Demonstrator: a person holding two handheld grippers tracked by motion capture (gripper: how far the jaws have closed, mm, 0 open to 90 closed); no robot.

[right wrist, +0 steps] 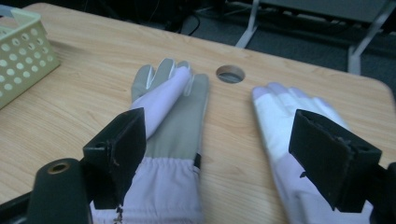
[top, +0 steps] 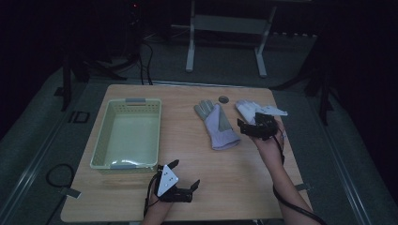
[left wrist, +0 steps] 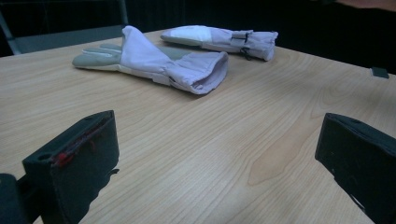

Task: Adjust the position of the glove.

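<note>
High view: basket (top: 127, 135) left of gloves (top: 217, 125), apparently empty; both grippers' jaws apart, holding nothing.

This looks like a dark lab room, with a wooden table (top: 141, 197), floor cables (top: 54, 176) and a metal stand (top: 225, 28).

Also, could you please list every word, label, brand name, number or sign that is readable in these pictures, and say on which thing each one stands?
There are none that can be read.
Two gloves: no print or tag text shows.
Basket: plain walls with holes, no label.
Table: bare wood grain, no marking.
Left gripper and right gripper: black jaws with no writing.
</note>
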